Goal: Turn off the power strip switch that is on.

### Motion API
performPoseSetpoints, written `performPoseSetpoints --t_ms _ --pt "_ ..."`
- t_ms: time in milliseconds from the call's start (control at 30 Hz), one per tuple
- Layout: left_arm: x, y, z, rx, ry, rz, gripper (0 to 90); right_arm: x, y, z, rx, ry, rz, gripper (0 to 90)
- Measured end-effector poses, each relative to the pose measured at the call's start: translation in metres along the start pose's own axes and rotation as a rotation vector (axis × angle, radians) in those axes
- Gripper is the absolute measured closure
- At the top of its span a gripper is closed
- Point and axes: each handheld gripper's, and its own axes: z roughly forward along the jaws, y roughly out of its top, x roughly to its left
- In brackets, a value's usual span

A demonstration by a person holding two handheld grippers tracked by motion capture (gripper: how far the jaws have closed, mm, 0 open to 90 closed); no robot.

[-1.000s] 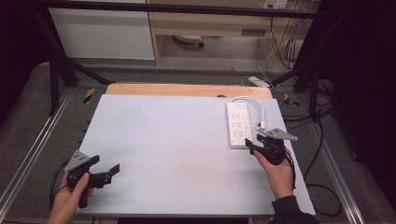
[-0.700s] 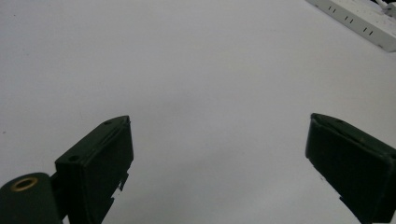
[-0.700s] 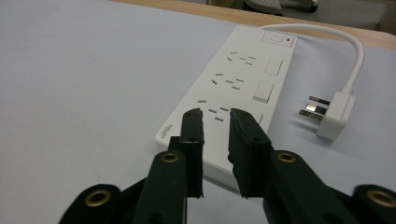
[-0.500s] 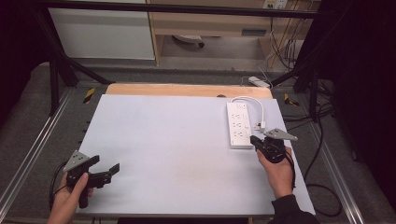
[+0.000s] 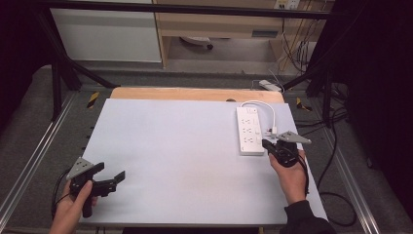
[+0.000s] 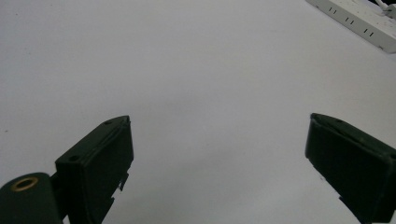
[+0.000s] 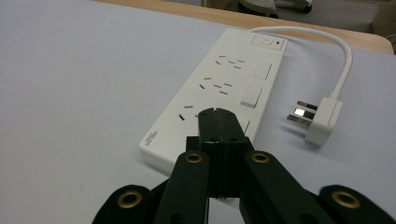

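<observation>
A white power strip (image 5: 251, 130) lies at the right of the white table (image 5: 185, 161), its cable (image 5: 265, 106) looping round to a white plug (image 5: 271, 132) beside it. My right gripper (image 5: 269, 146) is shut with nothing in it. In the right gripper view its closed tips (image 7: 217, 114) hover over the near end of the power strip (image 7: 224, 84), with the plug (image 7: 320, 119) lying pins-up to the right. My left gripper (image 5: 111, 181) rests at the near left of the table. Its jaws are wide open over bare table (image 6: 219, 149), with nothing between them.
A wooden strip (image 5: 195, 94) runs along the table's far edge. Metal rails (image 5: 34, 161) flank both sides, and loose cables (image 5: 336, 146) trail on the floor at the right. A shelf unit (image 5: 214, 24) stands beyond the table. The far end of the power strip (image 6: 359, 21) shows in the left gripper view.
The right gripper's jaws have come together, with nothing between them, at the near end of the power strip. The left gripper has stayed where it was.
</observation>
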Motion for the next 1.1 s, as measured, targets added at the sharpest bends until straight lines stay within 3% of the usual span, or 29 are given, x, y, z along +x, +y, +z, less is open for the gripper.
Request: performPoseSetpoints --t_ms 233,600,1100 --pt "-0.001 0.0 0.001 0.009 -0.005 0.006 7.7 -0.004 0.004 0.008 0.019 -0.006 0.004 90.0" --pt "-0.002 0.0 0.0 0.01 -0.01 0.012 7.7 -0.016 0.023 0.022 0.08 -0.025 0.013 90.0" --pt "-0.002 0.0 0.0 0.011 -0.012 0.018 7.7 -0.028 0.044 0.035 0.121 -0.049 0.011 90.0"
